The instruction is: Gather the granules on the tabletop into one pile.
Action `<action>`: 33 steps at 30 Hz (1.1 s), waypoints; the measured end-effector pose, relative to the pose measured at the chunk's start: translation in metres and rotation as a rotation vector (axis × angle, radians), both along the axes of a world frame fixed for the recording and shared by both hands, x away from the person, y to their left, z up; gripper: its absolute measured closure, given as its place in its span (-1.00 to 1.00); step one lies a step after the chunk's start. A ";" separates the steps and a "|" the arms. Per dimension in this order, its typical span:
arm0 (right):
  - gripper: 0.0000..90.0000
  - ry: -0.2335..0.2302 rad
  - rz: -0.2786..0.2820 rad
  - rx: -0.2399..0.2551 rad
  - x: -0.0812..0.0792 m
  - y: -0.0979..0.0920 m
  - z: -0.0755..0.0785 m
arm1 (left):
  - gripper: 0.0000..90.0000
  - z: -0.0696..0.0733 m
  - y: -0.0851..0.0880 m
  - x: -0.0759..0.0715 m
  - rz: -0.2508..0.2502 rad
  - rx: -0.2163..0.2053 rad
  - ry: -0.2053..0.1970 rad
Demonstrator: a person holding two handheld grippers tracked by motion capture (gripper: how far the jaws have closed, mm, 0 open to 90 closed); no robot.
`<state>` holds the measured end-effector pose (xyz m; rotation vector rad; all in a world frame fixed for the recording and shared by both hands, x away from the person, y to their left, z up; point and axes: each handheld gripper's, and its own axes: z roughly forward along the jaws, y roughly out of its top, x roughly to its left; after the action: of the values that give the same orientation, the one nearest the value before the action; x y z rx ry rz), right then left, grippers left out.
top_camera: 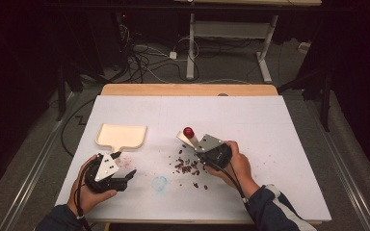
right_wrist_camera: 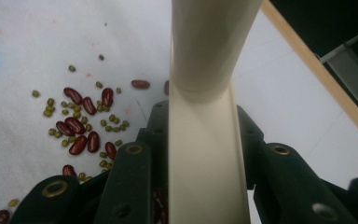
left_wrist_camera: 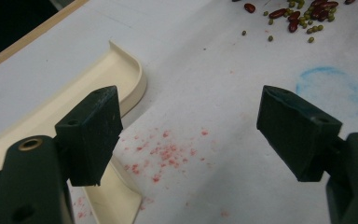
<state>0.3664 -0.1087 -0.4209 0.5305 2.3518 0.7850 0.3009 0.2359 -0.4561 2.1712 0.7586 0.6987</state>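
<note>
one table (top_camera: 270, 125), white-topped with a wood edge along its far side. landmark for all places below: the bean pile.

one bean pile (top_camera: 187, 167), loose on the table near its middle toward the person's side; dark red kidney beans mixed with small green beans. in the right gripper view about a dozen red beans (right_wrist_camera: 79, 126) can be counted, the green ones more numerous and too small to count surely. a few strays lie just beyond the pile on the person's side.

one dustpan (top_camera: 121, 135), cream, flat on the table, well to the left of the bean pile, its short handle pointing toward the person. its curved rim shows in the left gripper view (left_wrist_camera: 130, 74).

one brush or scoop handle (top_camera: 187, 138), cream with a red round cap (top_camera: 188, 131), just beyond the bean pile on its far side, tilted. which tool it is cannot be told. in the right gripper view it runs up the middle as a cream shaft (right_wrist_camera: 205, 93).

one left gripper (top_camera: 123, 166), held in the left hand (top_camera: 89, 192), left of the bean pile and just on the person's side of the dustpan; jaws spread wide, holding nothing, one jaw over the dustpan handle.

one right gripper (top_camera: 203, 147), held in the right hand (top_camera: 238, 163), just right of the bean pile; jaws clamped on the cream handle.

one blue chalky ring mark (top_camera: 159, 183) on the table, just left of the bean pile toward the person. one patch of red speckles (left_wrist_camera: 163, 151) between the dustpan and the pile.

no brand, label or writing can be read.
</note>
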 end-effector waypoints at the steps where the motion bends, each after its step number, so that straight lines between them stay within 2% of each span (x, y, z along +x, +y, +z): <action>1: 0.50 -0.003 0.000 0.019 -0.001 -0.003 0.005 | -0.53 0.000 0.000 0.000 0.001 -0.001 -0.001; 3: 0.50 -0.008 0.004 0.070 -0.005 -0.008 0.016 | -0.53 0.001 0.001 0.000 0.004 -0.003 -0.005; 4: 0.50 -0.001 0.026 0.124 -0.012 -0.013 0.027 | -0.53 0.001 0.001 -0.001 0.006 -0.006 -0.006; 5: 0.50 0.010 0.041 0.150 -0.016 -0.014 0.032 | -0.53 0.002 0.002 -0.001 0.010 -0.005 -0.009; 7: 0.50 0.065 0.095 0.213 -0.026 -0.015 0.038 | -0.53 0.002 0.004 0.000 0.019 -0.015 -0.011; 8: 0.50 0.065 0.095 0.213 -0.026 -0.015 0.038 | -0.53 0.003 0.006 0.000 0.027 -0.023 -0.010; 9: 0.50 0.130 0.149 0.258 -0.037 -0.011 0.040 | -0.53 0.004 0.008 0.001 0.032 -0.025 -0.022; 10: 0.50 0.130 0.149 0.258 -0.037 -0.011 0.040 | -0.53 0.005 0.010 0.002 0.040 -0.030 -0.025; 11: 0.50 0.192 0.223 0.282 -0.049 -0.003 0.037 | -0.53 0.006 0.013 0.002 0.048 -0.037 -0.031; 12: 0.50 0.192 0.223 0.282 -0.049 -0.003 0.037 | -0.53 0.007 0.015 0.002 0.057 -0.042 -0.037; 13: 0.50 0.252 0.286 0.278 -0.060 0.007 0.031 | -0.53 0.008 0.017 0.001 0.073 -0.057 -0.033; 14: 0.50 0.252 0.286 0.278 -0.060 0.007 0.031 | -0.53 0.009 0.020 0.001 0.084 -0.068 -0.038; 15: 0.50 0.314 0.339 0.272 -0.066 0.016 0.023 | -0.53 0.010 0.022 0.001 0.094 -0.078 -0.042; 17: 0.50 0.369 0.378 0.258 -0.069 0.023 0.015 | -0.53 0.012 0.027 0.002 0.114 -0.106 -0.046; 18: 0.50 0.369 0.378 0.258 -0.069 0.023 0.015 | -0.53 0.013 0.029 0.002 0.122 -0.129 -0.043; 19: 0.50 0.395 0.386 0.243 -0.069 0.027 0.007 | -0.53 0.014 0.031 0.002 0.126 -0.156 -0.039; 22: 0.50 0.419 0.381 0.243 -0.064 0.029 0.000 | -0.53 0.015 0.034 0.002 0.129 -0.192 -0.034; 25: 0.50 0.432 0.351 0.239 -0.055 0.028 -0.008 | -0.53 0.014 0.032 0.002 0.122 -0.187 -0.029; 28: 0.50 0.442 0.306 0.258 -0.044 0.024 -0.011 | -0.53 0.014 0.030 0.002 0.112 -0.184 -0.027; 33: 0.49 0.430 0.229 0.282 -0.023 0.022 -0.017 | -0.53 0.013 0.026 0.002 0.098 -0.168 -0.022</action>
<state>0.3438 -0.0870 -0.4380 0.6020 2.7468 1.2229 0.3031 0.2623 -0.4431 1.9829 0.8845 0.6819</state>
